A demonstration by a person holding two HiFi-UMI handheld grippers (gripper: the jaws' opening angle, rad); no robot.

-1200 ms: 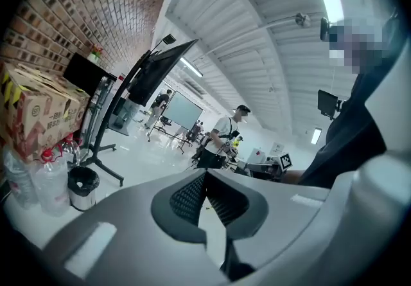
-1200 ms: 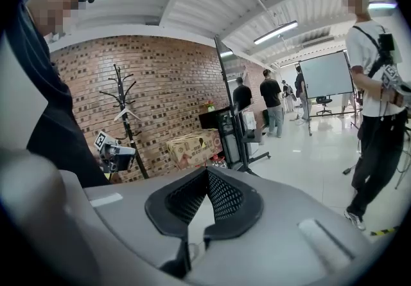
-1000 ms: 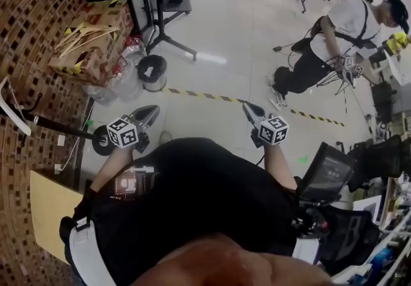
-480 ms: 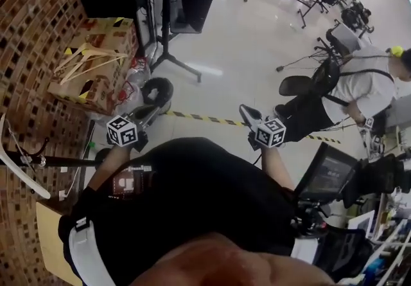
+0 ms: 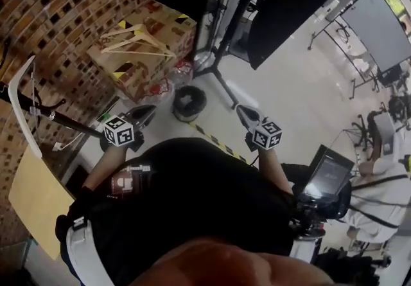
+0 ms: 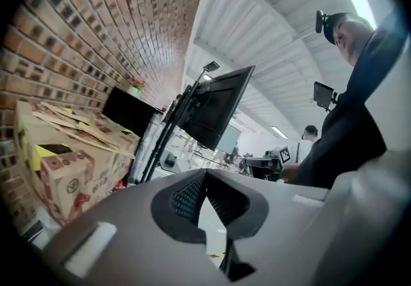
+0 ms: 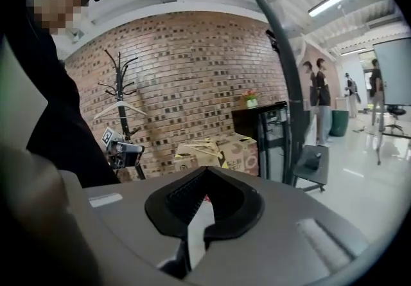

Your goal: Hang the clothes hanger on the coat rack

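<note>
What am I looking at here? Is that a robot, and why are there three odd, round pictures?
There is no robot here: a person holds a two-jaw gripper in each hand. The head view comes from a camera on the person's head, looking down at the left gripper and the right gripper. Each carries a cube with square markers. The other two pictures come from cameras riding on the grippers, looking along their jaws. Both pairs of jaws are together and hold nothing. By the brick wall stands a cardboard box with wooden hangers lying on top. The right gripper view also shows the coat rack, with a white hanger on it.
</note>
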